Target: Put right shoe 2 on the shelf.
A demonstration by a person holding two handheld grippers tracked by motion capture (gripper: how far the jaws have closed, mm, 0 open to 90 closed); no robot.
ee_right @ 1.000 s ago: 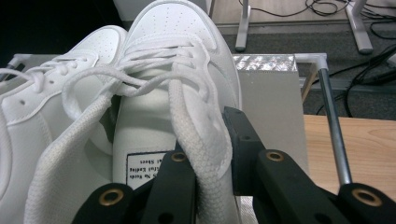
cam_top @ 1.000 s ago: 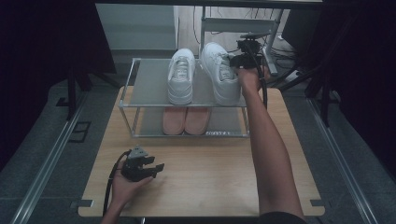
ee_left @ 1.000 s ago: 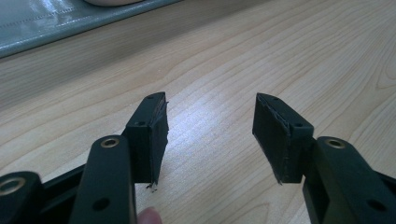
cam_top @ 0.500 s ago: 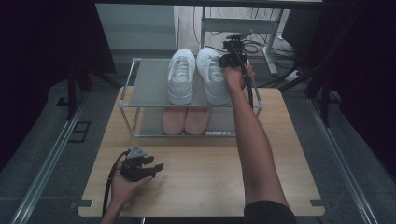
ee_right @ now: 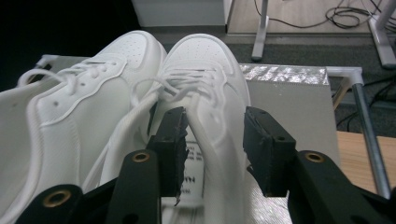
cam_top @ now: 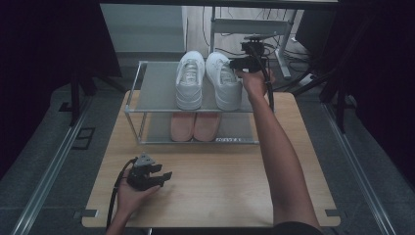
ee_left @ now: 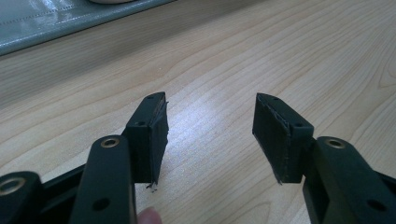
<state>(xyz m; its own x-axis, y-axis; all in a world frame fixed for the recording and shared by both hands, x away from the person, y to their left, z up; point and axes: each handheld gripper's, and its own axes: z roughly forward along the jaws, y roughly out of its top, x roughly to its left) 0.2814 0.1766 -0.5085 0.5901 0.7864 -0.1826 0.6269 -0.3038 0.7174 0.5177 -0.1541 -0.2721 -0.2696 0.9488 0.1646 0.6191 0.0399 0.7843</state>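
Right gripper newly agape around white shoe's collar.

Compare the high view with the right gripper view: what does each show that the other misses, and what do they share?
High view adds: pink shoes on the lower shelf, and open left tongs above the wooden table. Right gripper view adds: a label inside the right white shoe, whose side wall sits between the right tongs, jaws just opening. Shared: both white shoes on the rack's top shelf.
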